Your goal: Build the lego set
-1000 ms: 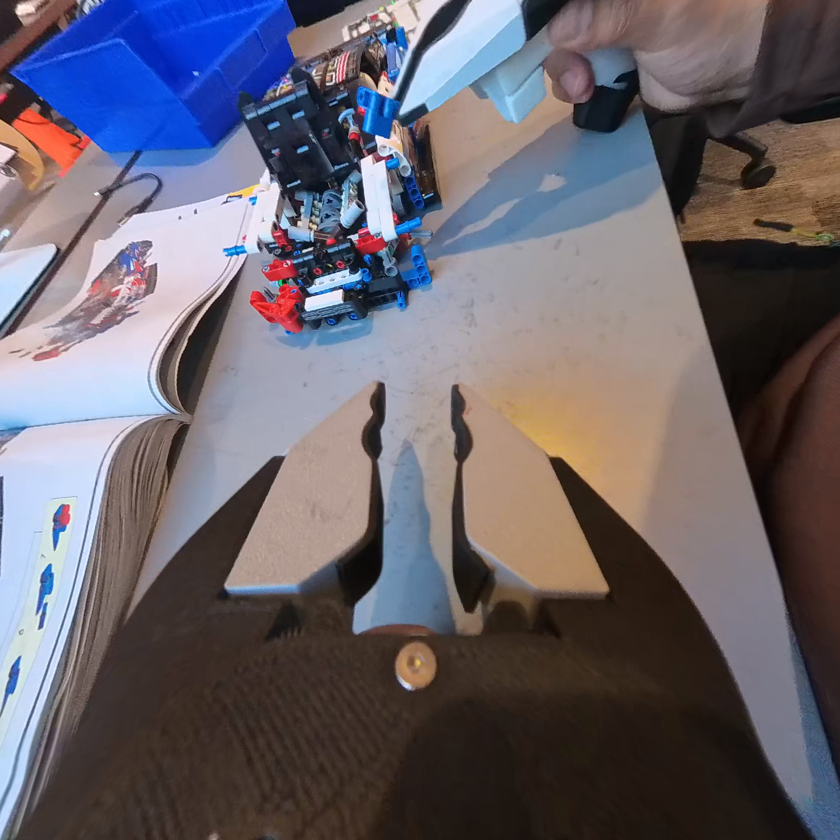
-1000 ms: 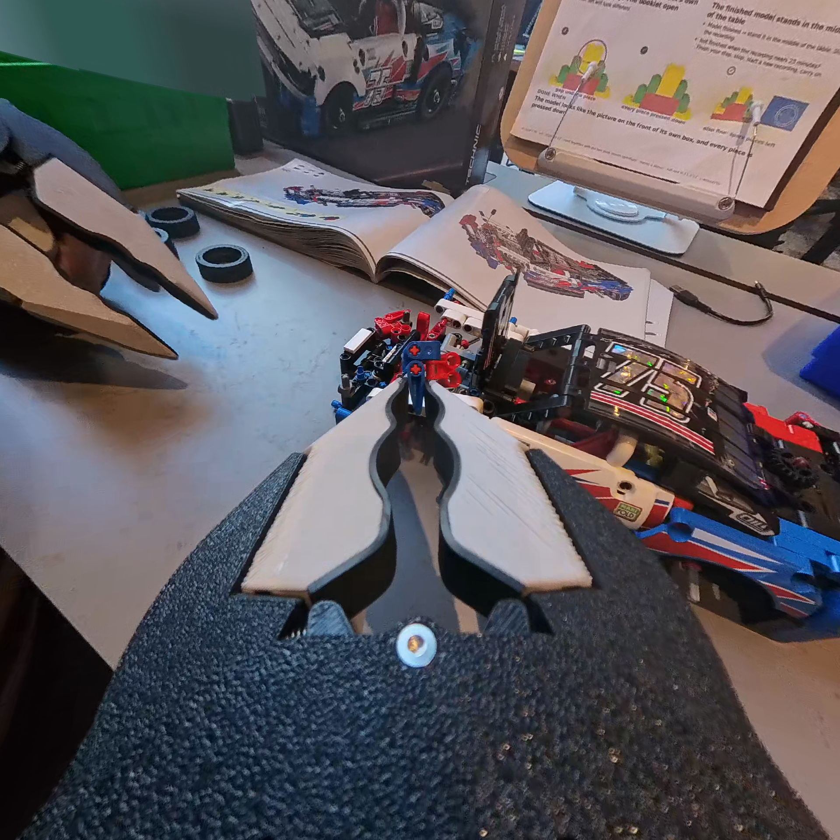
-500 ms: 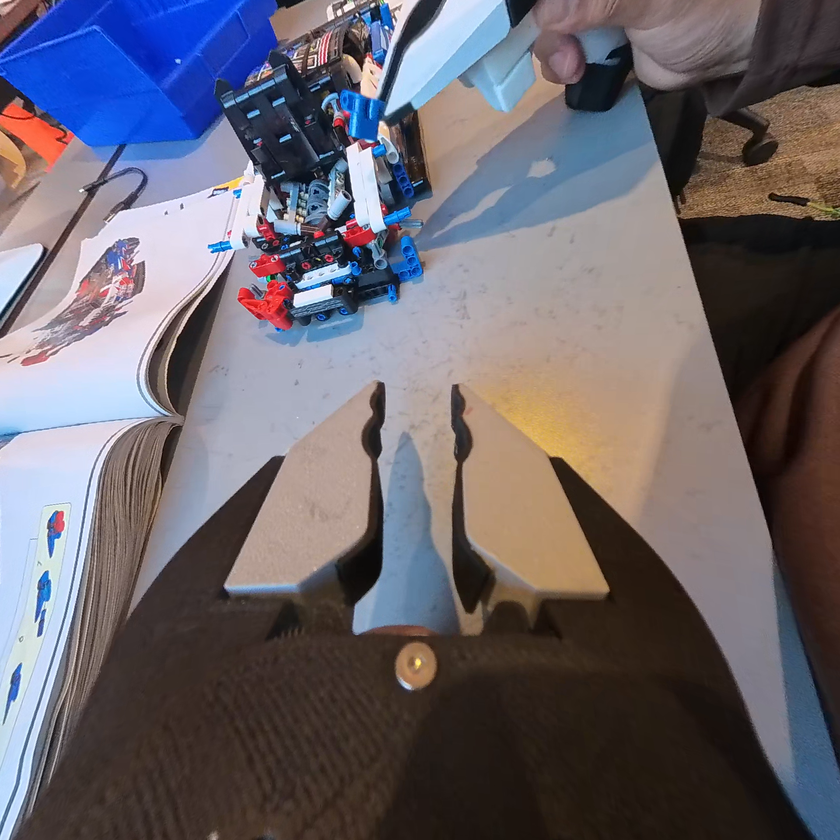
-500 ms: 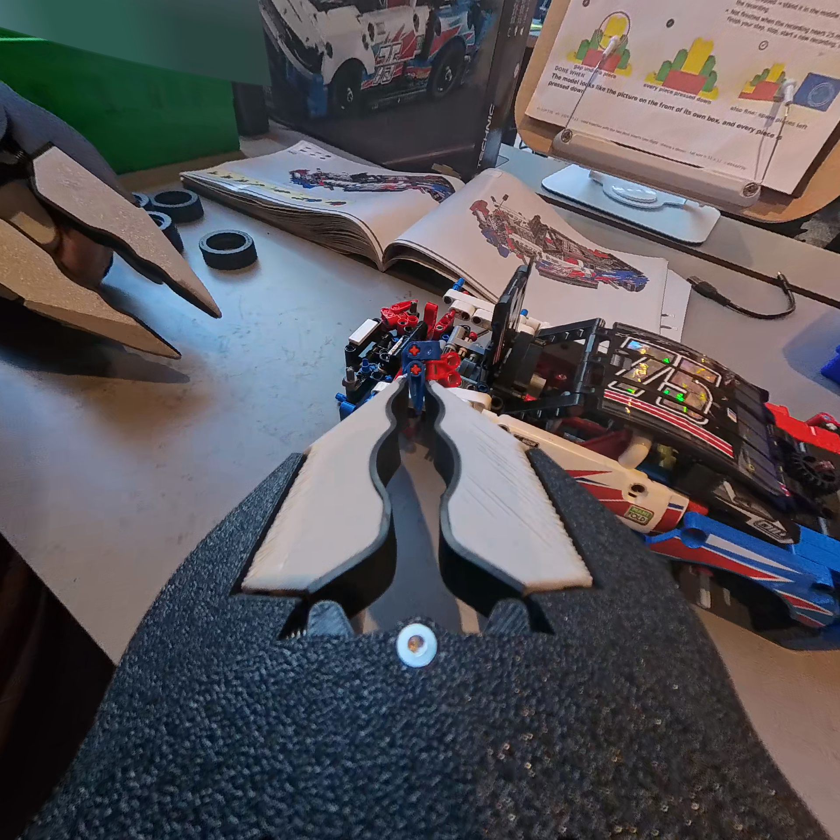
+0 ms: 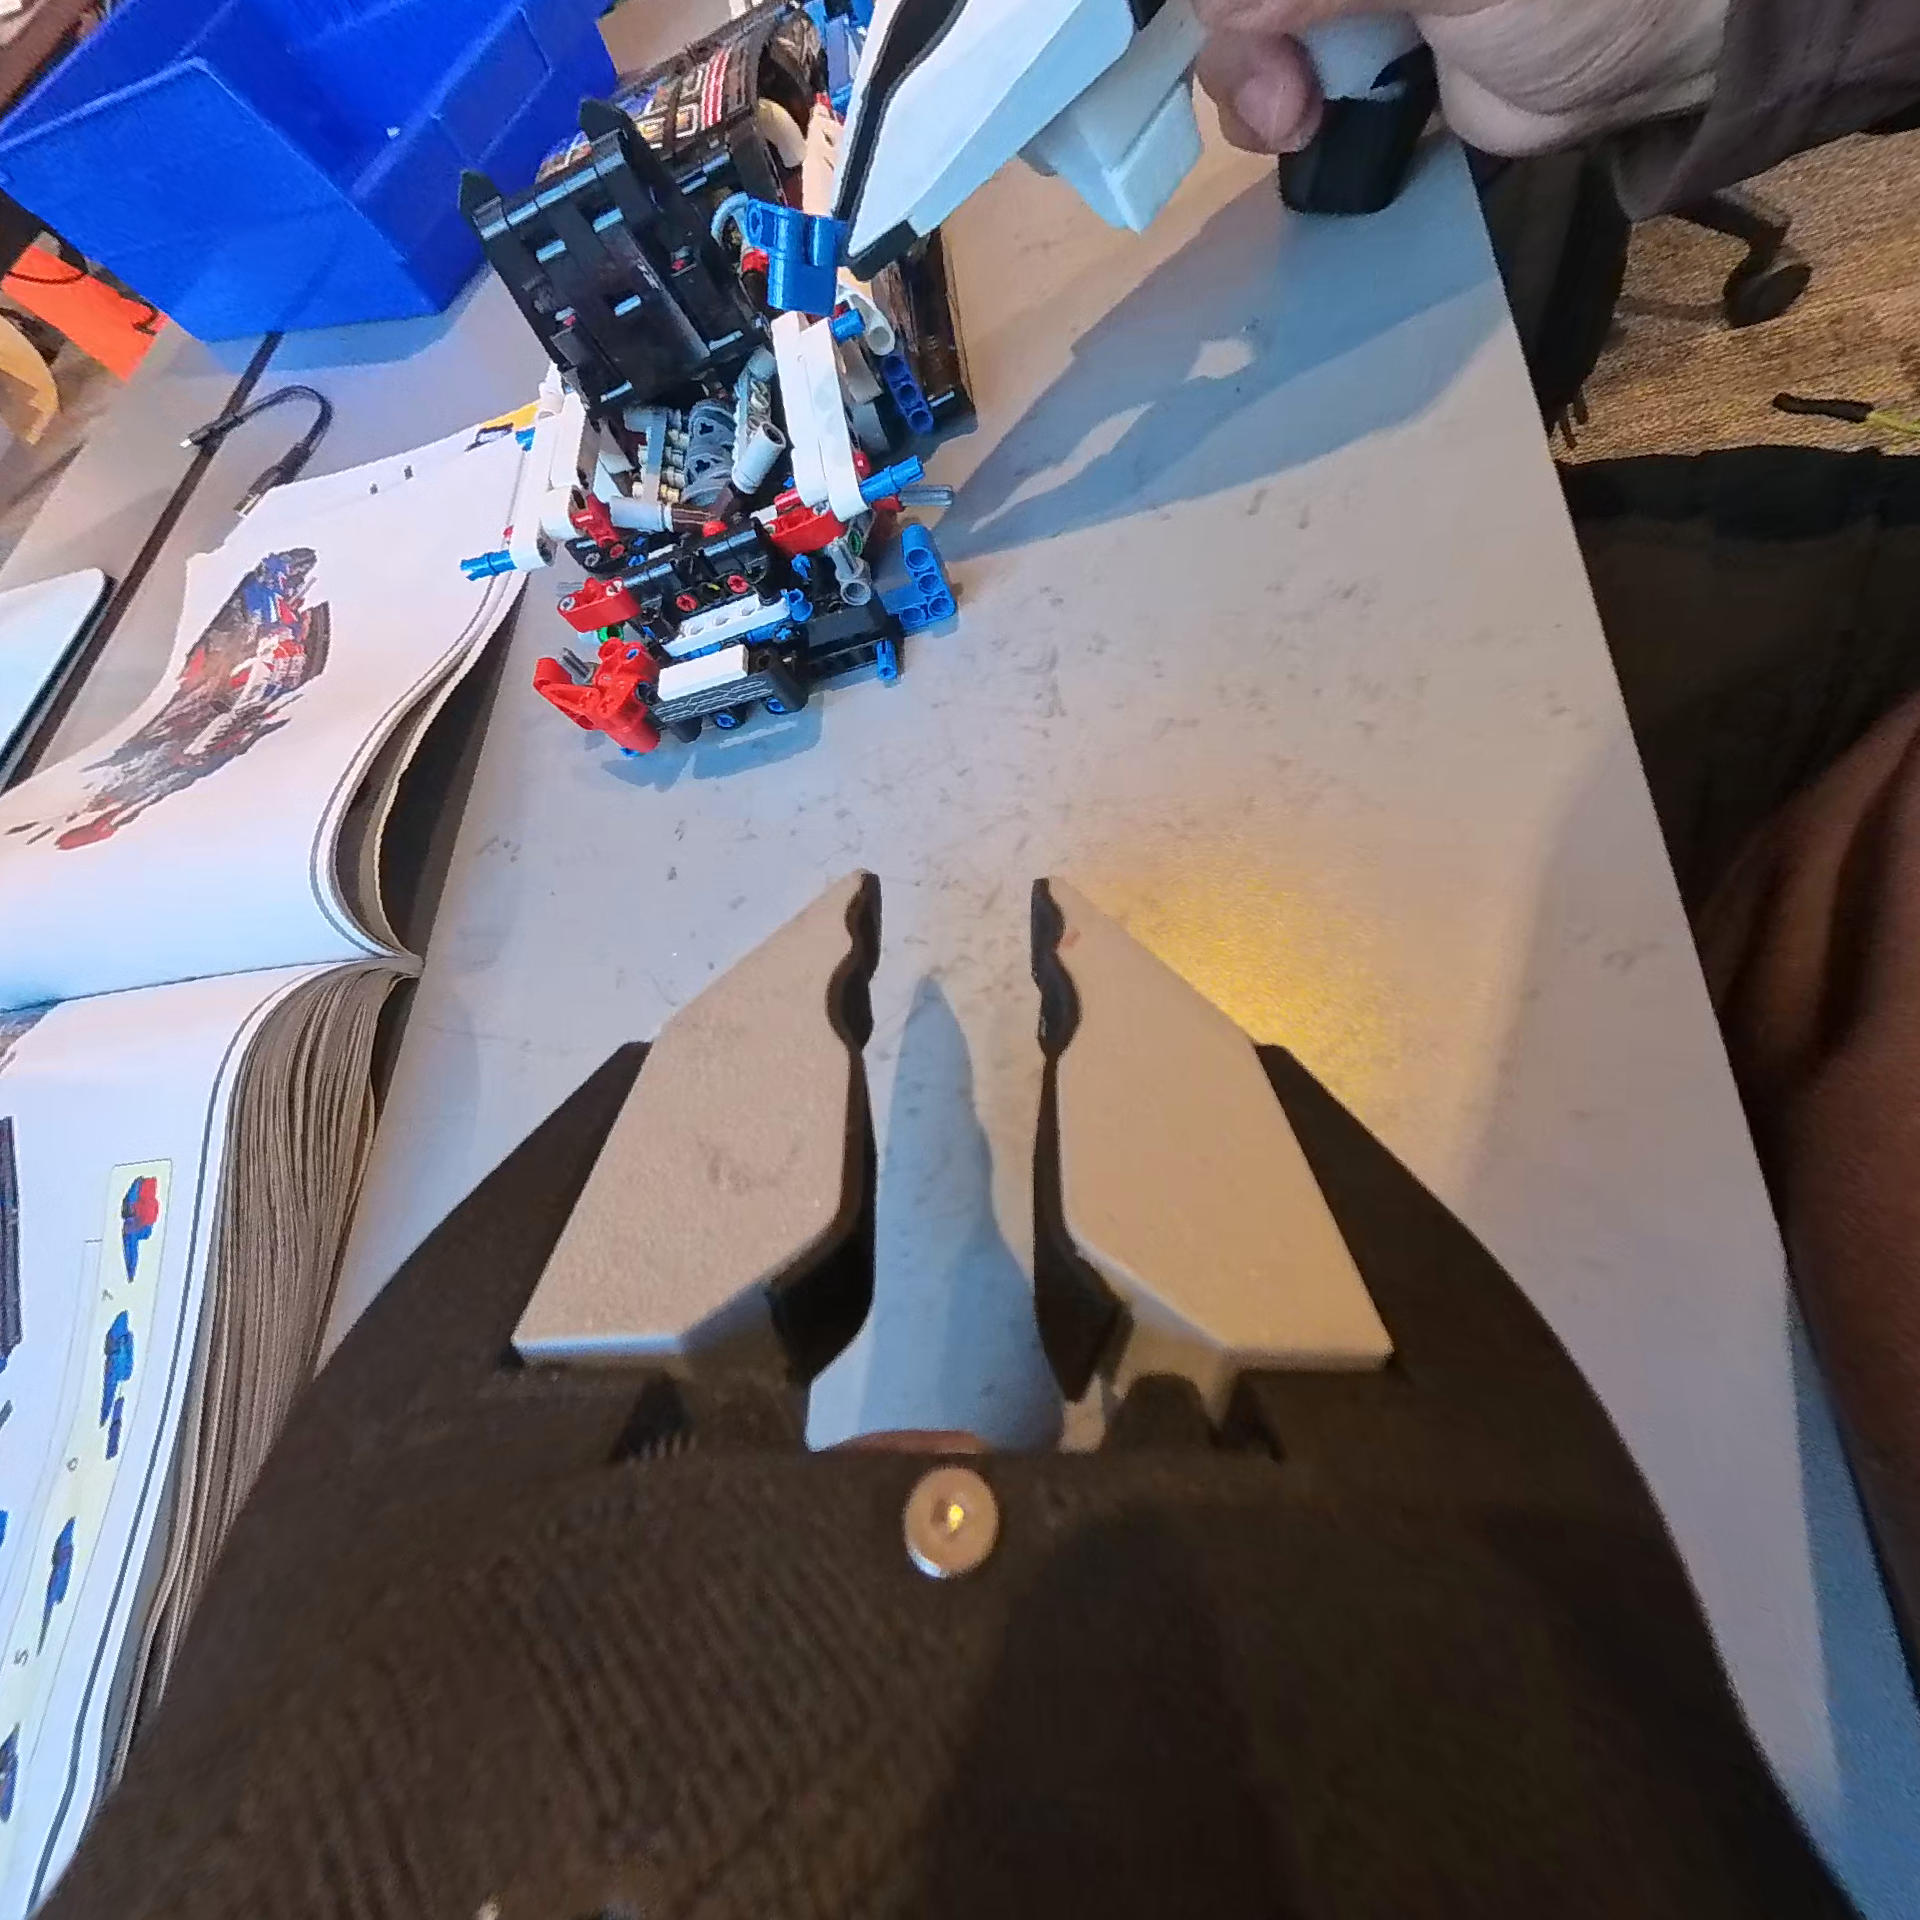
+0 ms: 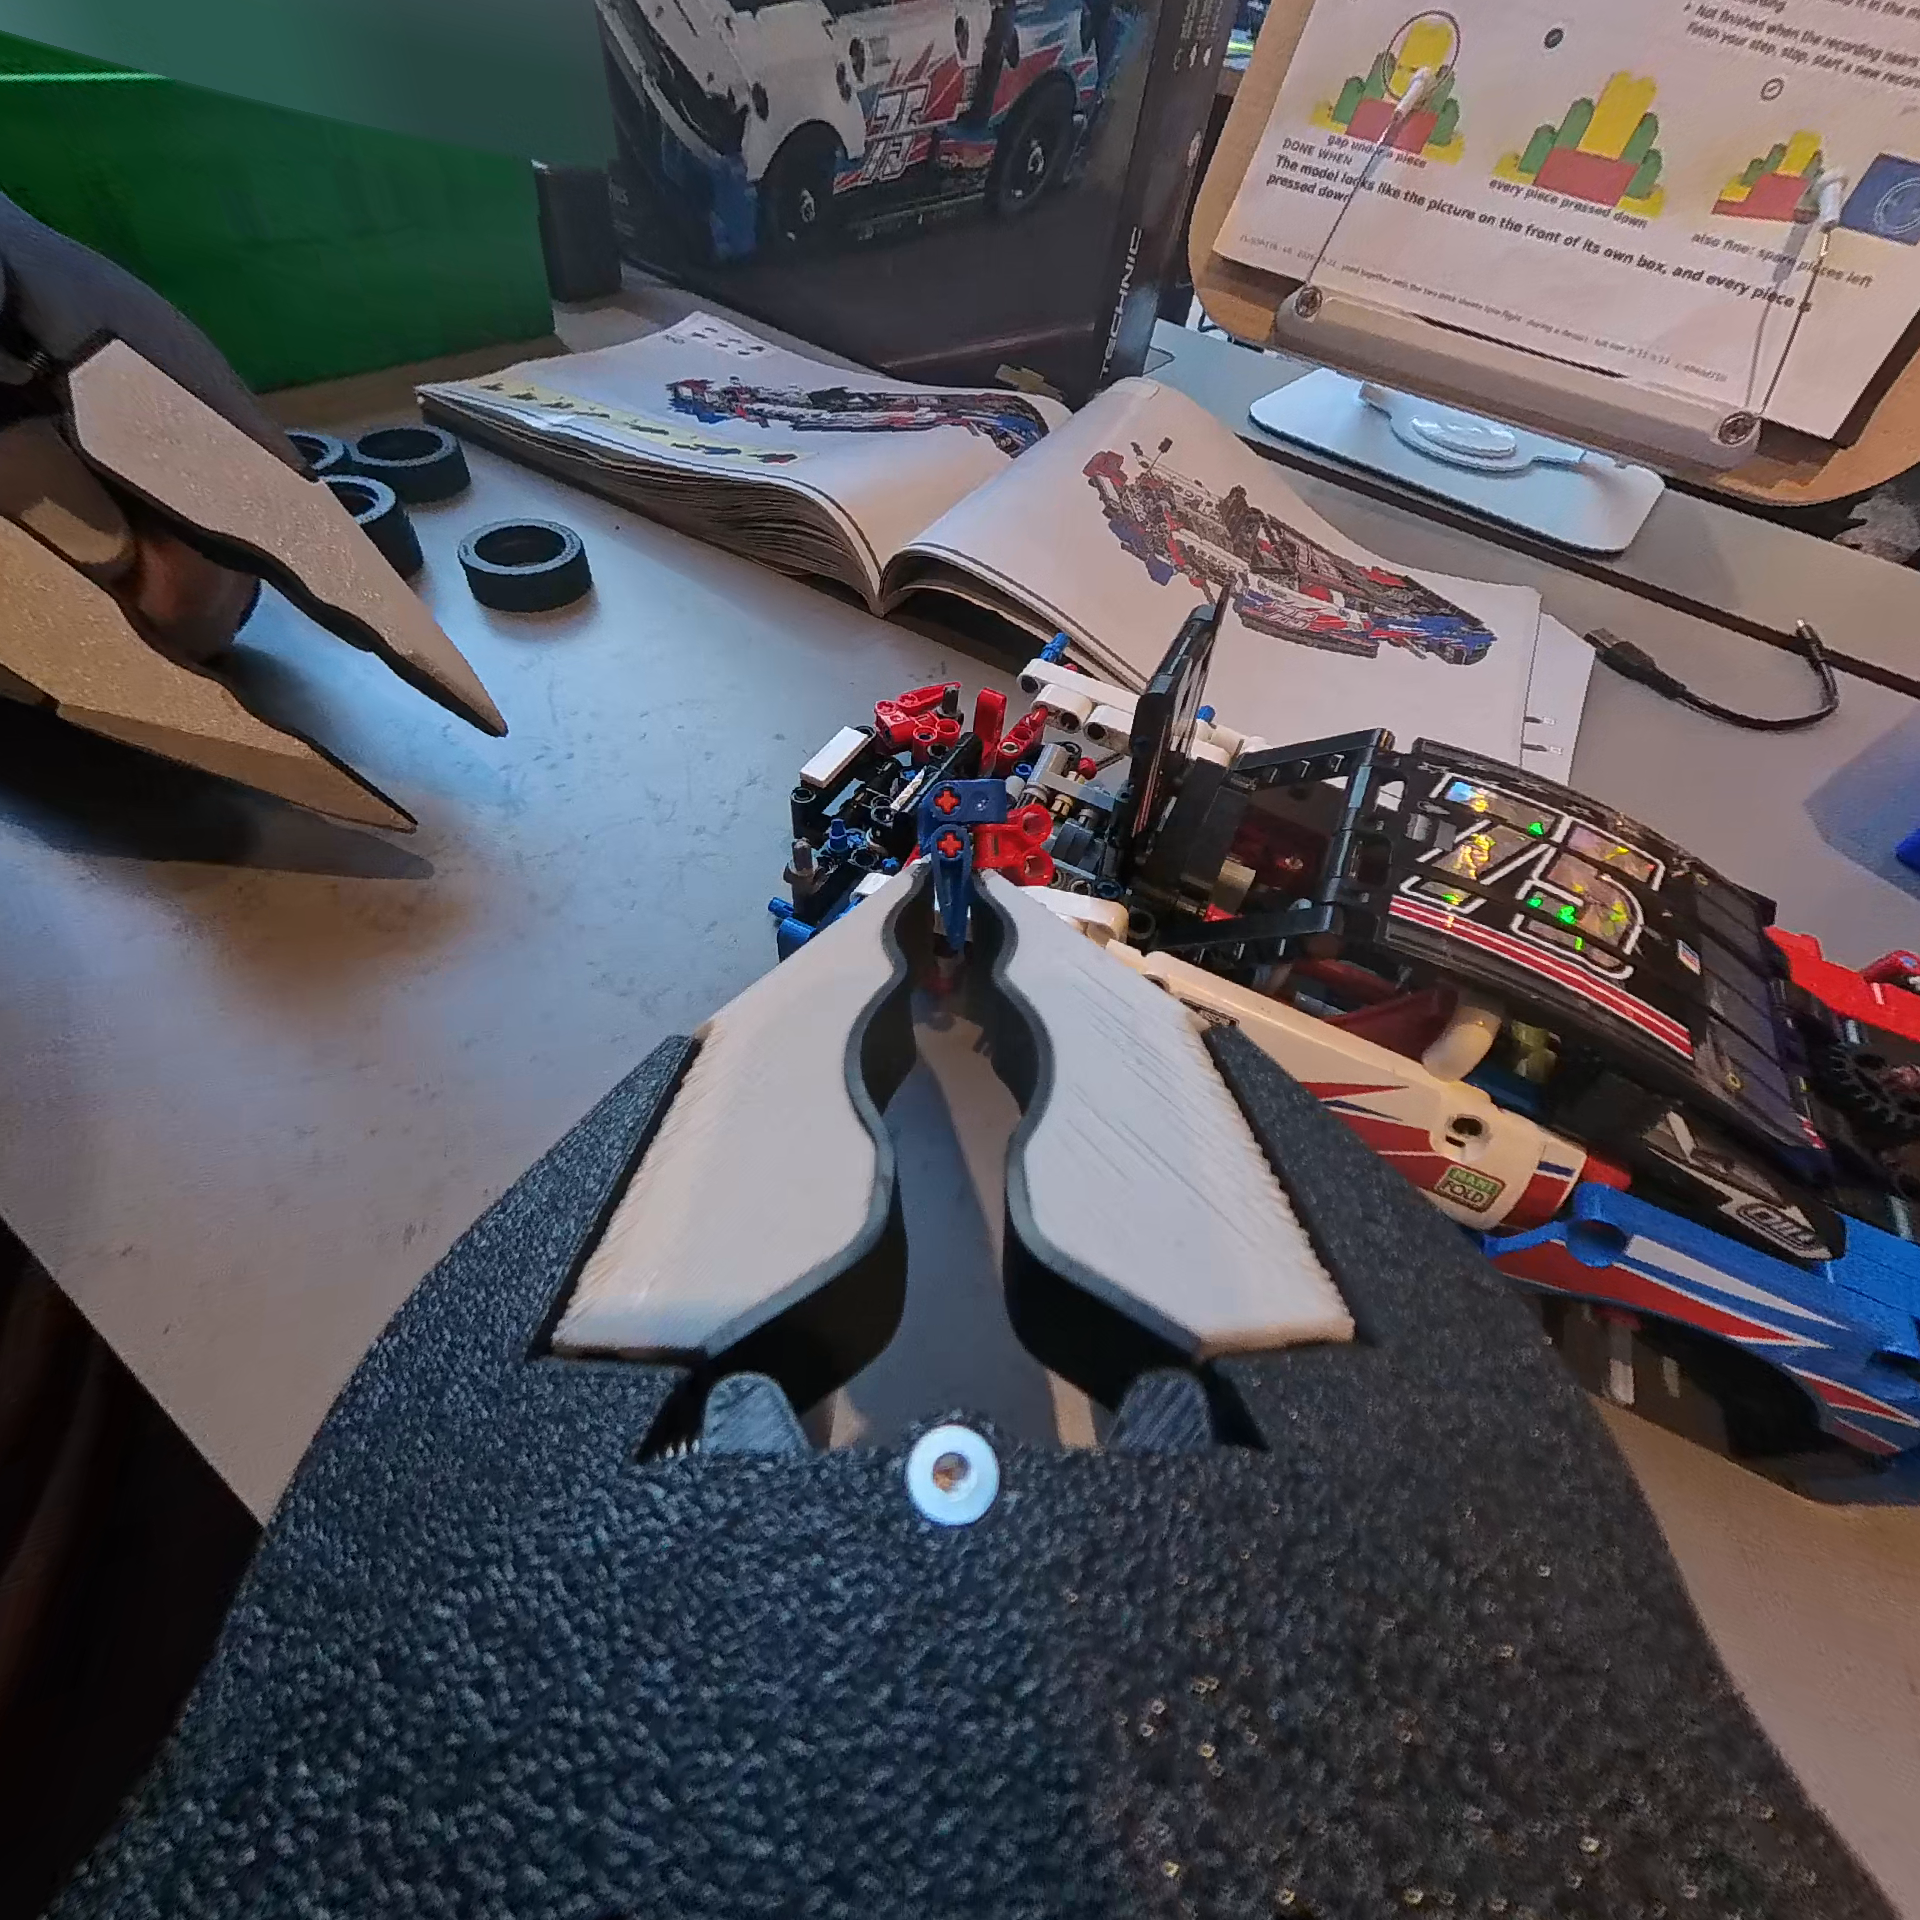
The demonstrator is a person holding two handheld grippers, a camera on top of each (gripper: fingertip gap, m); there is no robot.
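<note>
Right wrist view, right gripper (image 6: 951, 894) ribbed jaws pinching blue connector (image 6: 954, 831) (studded car (image 6: 1351, 935) behind), left gripper (image 5: 951, 904) jaws parted, empty.

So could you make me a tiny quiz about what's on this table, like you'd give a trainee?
1. True or false: the left tool is gripping a piece.
2. What does the right tool hold? A) a black tyre B) a small blue piece C) a cable
3. Fill in: the instruction book lies ____ on the table.

Key:
1. False: its fingers stand apart over bare table, with nothing between them.
2. B: the small blue piece is pinched at its tips, right at the front of the lego car. The loose black tyres lie untouched.
3. Open.
</note>
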